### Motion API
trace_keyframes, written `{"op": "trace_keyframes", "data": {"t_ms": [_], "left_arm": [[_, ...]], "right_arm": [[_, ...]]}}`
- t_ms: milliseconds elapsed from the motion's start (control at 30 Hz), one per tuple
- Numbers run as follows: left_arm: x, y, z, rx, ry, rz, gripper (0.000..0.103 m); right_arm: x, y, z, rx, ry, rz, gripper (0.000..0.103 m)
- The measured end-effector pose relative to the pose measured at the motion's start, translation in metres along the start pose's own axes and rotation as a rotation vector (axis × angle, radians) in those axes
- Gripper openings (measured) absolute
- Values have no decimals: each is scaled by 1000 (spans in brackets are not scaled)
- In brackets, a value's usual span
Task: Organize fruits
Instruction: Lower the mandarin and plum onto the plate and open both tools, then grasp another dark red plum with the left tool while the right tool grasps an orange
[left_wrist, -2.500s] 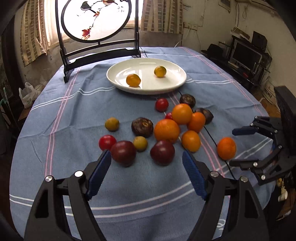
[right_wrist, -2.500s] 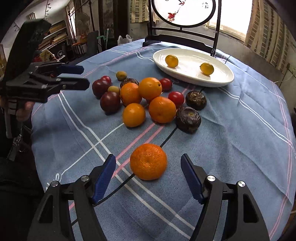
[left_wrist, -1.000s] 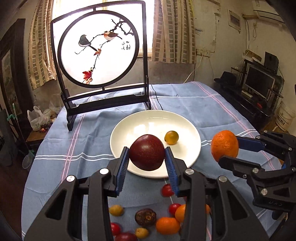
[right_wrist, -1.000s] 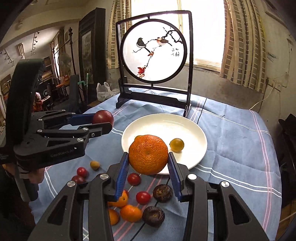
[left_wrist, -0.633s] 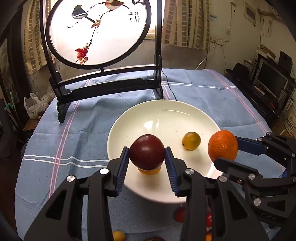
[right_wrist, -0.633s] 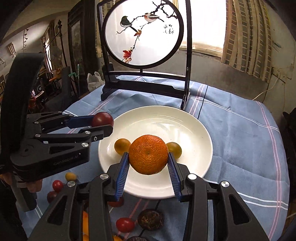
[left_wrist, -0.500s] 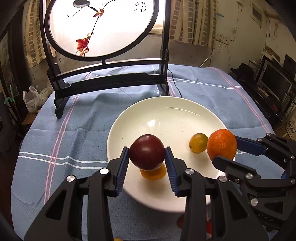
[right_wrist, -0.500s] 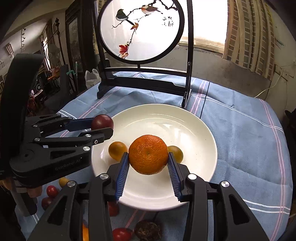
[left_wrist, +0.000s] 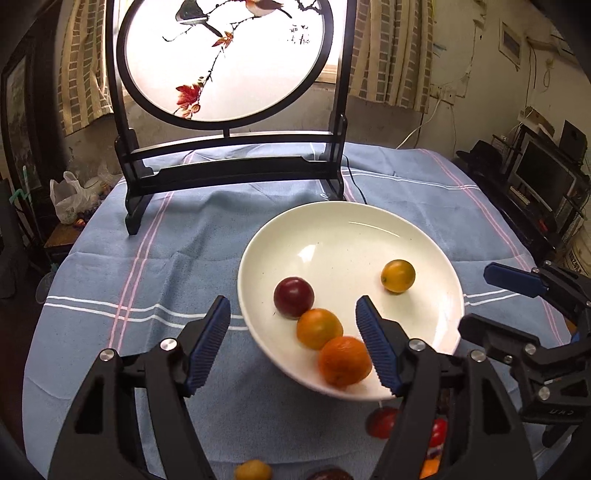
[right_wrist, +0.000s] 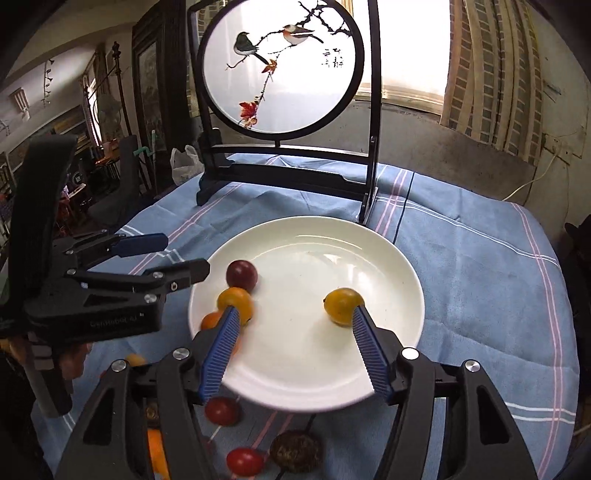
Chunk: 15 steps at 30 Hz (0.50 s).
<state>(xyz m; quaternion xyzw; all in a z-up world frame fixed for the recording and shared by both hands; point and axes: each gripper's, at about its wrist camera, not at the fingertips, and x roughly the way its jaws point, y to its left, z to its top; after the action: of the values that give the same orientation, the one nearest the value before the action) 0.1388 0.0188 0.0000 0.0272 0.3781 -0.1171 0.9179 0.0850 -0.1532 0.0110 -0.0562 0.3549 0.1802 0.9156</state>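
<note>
Left wrist view: left gripper (left_wrist: 293, 320) over the near-left rim of the white plate (left_wrist: 436, 254); jaws have just been opening and stand apart, nothing between the pads. On the plate: dark red plum (left_wrist: 293, 297) near the left rim, a small orange-yellow fruit (left_wrist: 319, 328) touching it, the mandarin (left_wrist: 345, 360) at the near rim, slightly blurred, and a yellow fruit (left_wrist: 398, 276) apart toward the right. Right gripper (left_wrist: 498, 301) at the plate's right rim, fingers spread. Blue striped tablecloth (left_wrist: 147, 280); round bird-painting screen (left_wrist: 225, 59) at the table's far edge. Red fruits partly hidden below the near rim.

Right wrist view: right gripper (right_wrist: 291, 317) over the plate's near half, jaws just opened, apart and empty. Plum (right_wrist: 241, 275) and orange-yellow fruit (right_wrist: 235, 304) sit by the left rim; mandarin (right_wrist: 211, 320) mostly hidden behind the left finger. Yellow fruit (right_wrist: 342, 306) just beyond the right fingertip. Left gripper (right_wrist: 177, 256) at the left rim, apart. Loose red fruits (right_wrist: 222, 411) and a brown wrinkled fruit (right_wrist: 295, 451) lie on the cloth by the near edge.
</note>
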Motion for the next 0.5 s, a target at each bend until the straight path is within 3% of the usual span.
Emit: {"op": "trace_keyframes", "data": {"t_ms": [267,500], "left_arm": [[-75,8,-62,54,-40,-12,70],[-117,23,-119,83,-42,-12,74]], "right_arm": [[-70,46,-80,-90,23,92,65],[-77,86,-134,-113,135,152,65]]}}
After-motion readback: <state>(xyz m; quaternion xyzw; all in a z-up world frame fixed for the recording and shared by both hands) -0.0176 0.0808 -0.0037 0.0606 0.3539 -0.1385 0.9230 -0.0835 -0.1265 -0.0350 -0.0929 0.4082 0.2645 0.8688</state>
